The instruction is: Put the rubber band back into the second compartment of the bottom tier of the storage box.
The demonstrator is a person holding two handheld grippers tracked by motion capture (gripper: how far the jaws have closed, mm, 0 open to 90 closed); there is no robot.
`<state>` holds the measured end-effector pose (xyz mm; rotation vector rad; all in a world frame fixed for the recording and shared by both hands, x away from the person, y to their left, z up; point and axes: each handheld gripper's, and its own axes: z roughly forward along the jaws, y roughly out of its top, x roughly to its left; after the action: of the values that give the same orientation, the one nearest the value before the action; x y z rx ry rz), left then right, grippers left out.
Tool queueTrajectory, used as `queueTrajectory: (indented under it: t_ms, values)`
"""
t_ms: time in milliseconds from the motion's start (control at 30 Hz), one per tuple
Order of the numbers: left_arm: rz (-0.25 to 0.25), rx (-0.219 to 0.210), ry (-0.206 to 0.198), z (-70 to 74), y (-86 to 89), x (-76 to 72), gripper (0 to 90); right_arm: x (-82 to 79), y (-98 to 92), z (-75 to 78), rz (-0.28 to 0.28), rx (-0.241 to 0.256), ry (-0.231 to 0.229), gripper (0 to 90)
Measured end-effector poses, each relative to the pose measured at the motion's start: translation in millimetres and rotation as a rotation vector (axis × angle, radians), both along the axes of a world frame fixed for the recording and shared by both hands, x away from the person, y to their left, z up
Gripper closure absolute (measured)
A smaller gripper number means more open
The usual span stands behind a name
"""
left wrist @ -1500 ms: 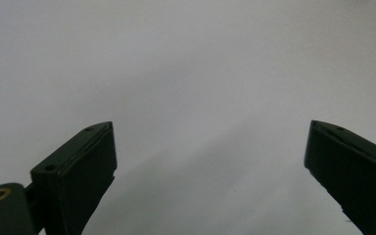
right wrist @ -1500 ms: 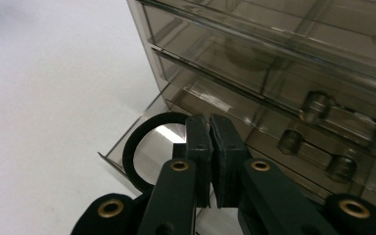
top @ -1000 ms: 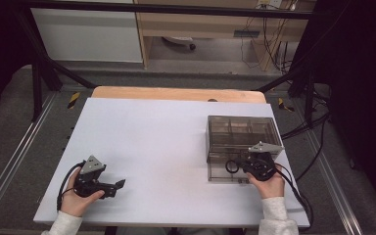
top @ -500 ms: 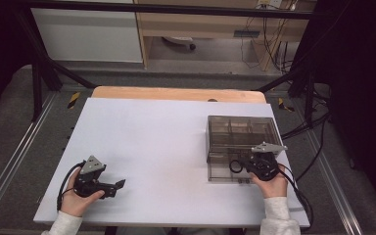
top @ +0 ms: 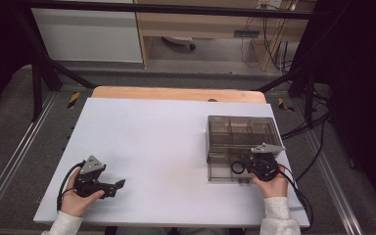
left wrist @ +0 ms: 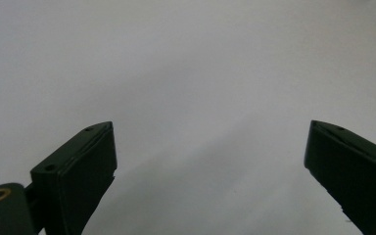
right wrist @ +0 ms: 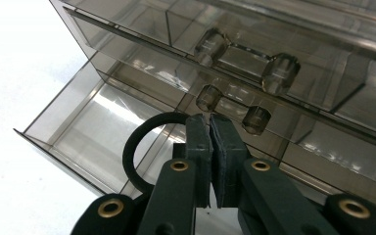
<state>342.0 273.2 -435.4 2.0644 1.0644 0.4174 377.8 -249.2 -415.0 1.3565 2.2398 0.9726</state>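
Drawer box (top: 242, 142) blocks right; table (top: 161, 142) left open.

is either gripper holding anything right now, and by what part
The right gripper is shut on a black ring, pinching its band over the open drawer. The left gripper is open and holds nothing.

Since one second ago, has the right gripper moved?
Yes, slightly: the right gripper, holding the black ring, shifted rightward and nearer the person, judged against the drawer box.

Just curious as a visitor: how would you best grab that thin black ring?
Pinch the thin black ring across its band, one jaw inside the loop and one outside, coming from above the open drawer of the smoky clear plastic drawer box. The right gripper appears to hold it that way.
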Motion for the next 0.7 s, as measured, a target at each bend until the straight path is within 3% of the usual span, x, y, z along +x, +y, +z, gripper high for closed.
queueTrajectory:
  t_ms: [700]
  values:
    - [-0.002,0.001,0.000,0.0,-0.3,0.0,5.4,2.0,-1.7,-8.2,-0.011,-0.062,0.012,87.7]
